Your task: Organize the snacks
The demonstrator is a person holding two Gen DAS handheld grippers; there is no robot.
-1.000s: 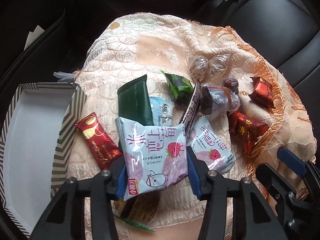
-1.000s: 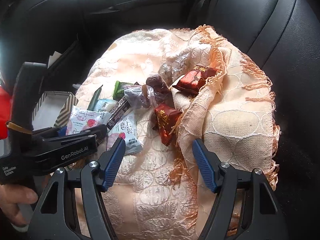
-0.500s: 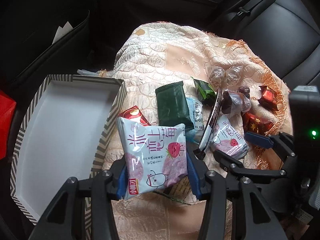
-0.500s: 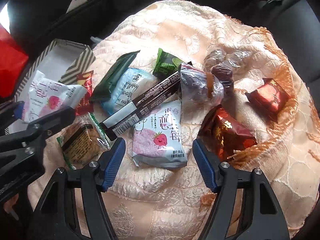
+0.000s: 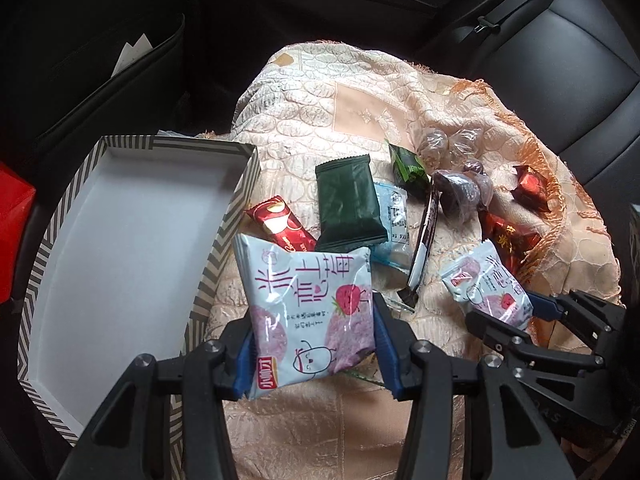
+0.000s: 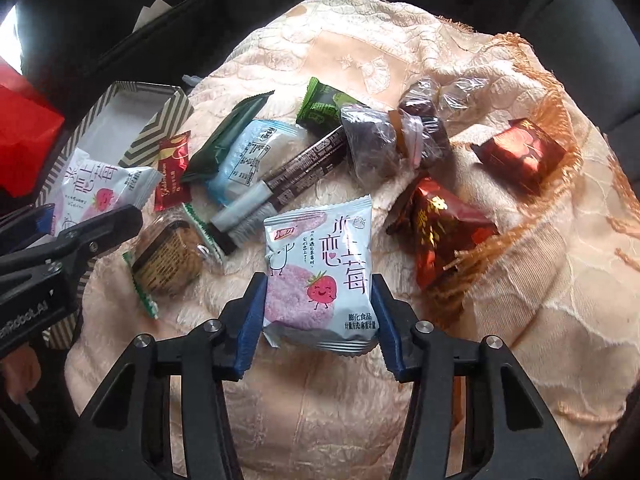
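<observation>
My left gripper [image 5: 314,344] is shut on a white and purple strawberry snack packet [image 5: 304,288], which hangs above the peach cloth just right of the striped box [image 5: 120,240]. The box's white floor is bare. The right wrist view shows that same packet [image 6: 100,184] in front of the box wall [image 6: 160,128]. A second strawberry packet [image 6: 320,240] lies flat on the cloth. The jaws of my right gripper [image 6: 318,292] are closing on it, and both blue pads touch its side edges. The left wrist view has that right gripper [image 5: 504,310] low on the right.
More snacks lie on the cloth [image 6: 320,400]: a dark green packet [image 5: 348,204], a red bar [image 5: 280,224], a long dark bar [image 6: 296,172], a clear-wrapped cake [image 6: 168,256], dark sweets [image 6: 380,144] and two red wrappers [image 6: 440,232]. Black car seats surround it, with a red object [image 5: 12,216] at left.
My right gripper swung in over the snack pile, came down around the second strawberry packet and narrowed its jaws. My left gripper carried its packet left, toward the box.
</observation>
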